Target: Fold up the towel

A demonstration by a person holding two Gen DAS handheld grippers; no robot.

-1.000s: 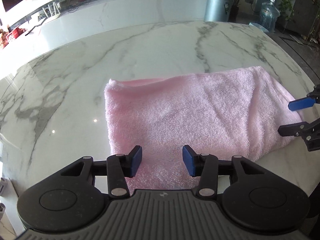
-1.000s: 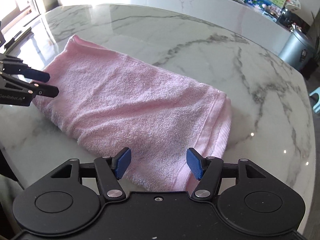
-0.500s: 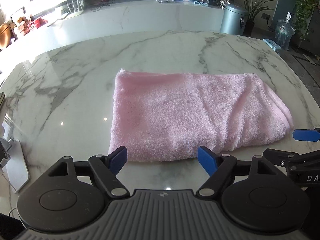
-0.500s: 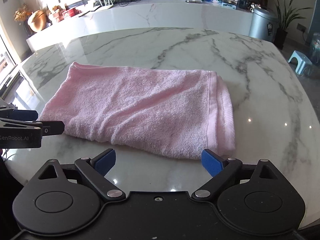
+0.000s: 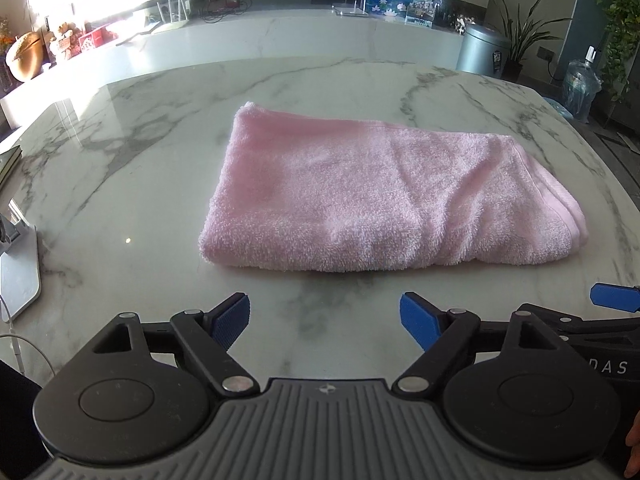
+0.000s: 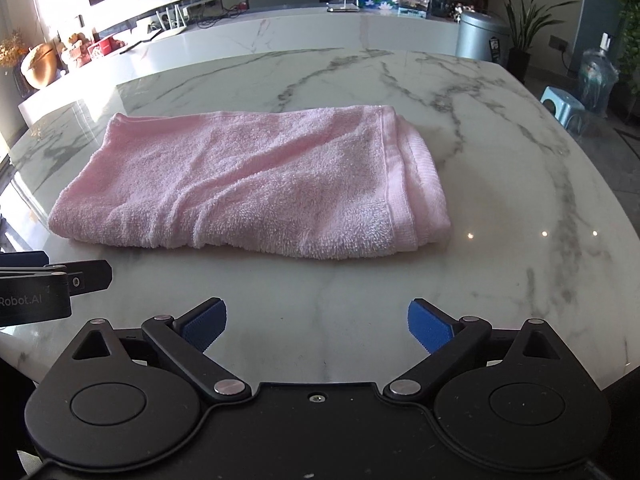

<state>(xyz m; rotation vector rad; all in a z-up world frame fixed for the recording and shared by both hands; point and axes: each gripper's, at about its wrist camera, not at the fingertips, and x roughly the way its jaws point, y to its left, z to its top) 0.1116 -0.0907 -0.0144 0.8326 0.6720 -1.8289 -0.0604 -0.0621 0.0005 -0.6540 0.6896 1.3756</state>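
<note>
Black left claw (image 5: 325, 318) with blue ribbed pads (image 5: 232, 316), silver rivets, grey ridged housing, matching right claw (image 6: 317, 326)

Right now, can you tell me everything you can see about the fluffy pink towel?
The fluffy pink terry towel lies folded into a thick rectangle, flat on the white marble table with grey veins. Its fuzzy top has soft wrinkles. At one end a stitched hem band shows stacked layers; the other end is a rounded fold. Nothing touches it except the table, and both claws sit short of its near edge.

Left gripper (image 5: 325, 317) opening, empty, right gripper (image 6: 317, 325) alongside, opening, empty
</note>
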